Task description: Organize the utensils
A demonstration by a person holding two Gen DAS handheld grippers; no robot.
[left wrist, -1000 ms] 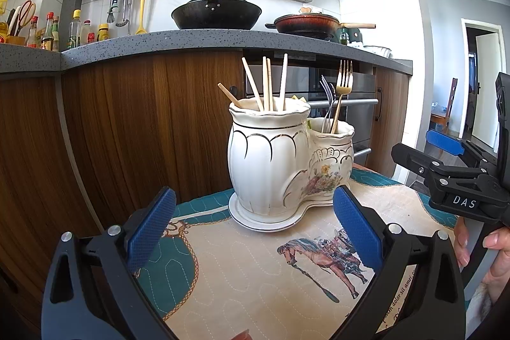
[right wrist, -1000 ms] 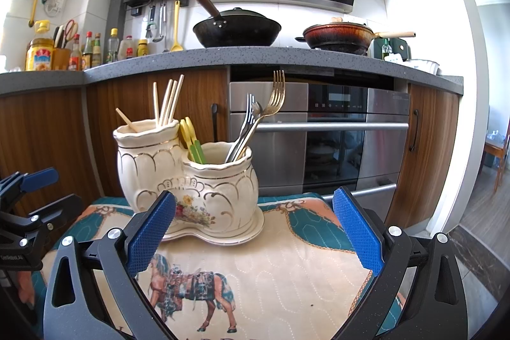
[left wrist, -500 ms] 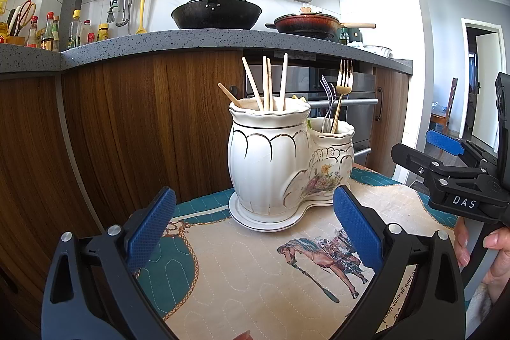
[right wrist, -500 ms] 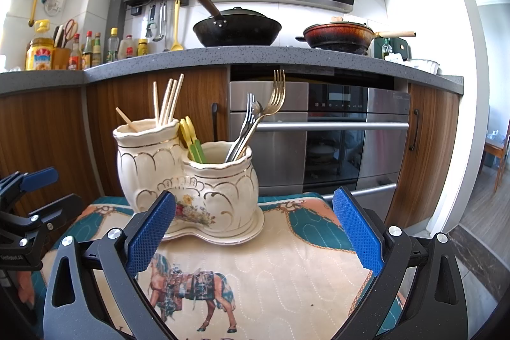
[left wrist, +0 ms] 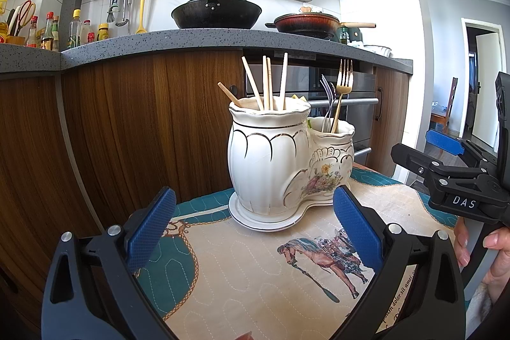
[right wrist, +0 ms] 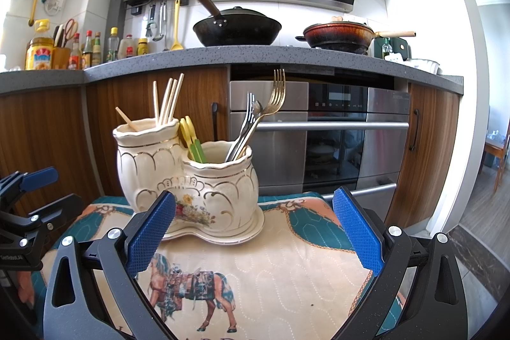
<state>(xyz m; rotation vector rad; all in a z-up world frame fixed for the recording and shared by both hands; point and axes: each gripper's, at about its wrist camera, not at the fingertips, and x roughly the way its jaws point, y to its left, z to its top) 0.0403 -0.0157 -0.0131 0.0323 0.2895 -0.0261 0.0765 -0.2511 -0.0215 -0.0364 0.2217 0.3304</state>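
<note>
Left wrist: right tool (left wrist: 446, 148) reads "DAS"; both tools gape wide (left tool (left wrist: 251, 228) too).

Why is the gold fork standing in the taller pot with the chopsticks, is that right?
Not quite. The gold fork stands in the shorter pot with the silver cutlery, as the right wrist view shows. Only the chopsticks are in the taller pot.
</note>
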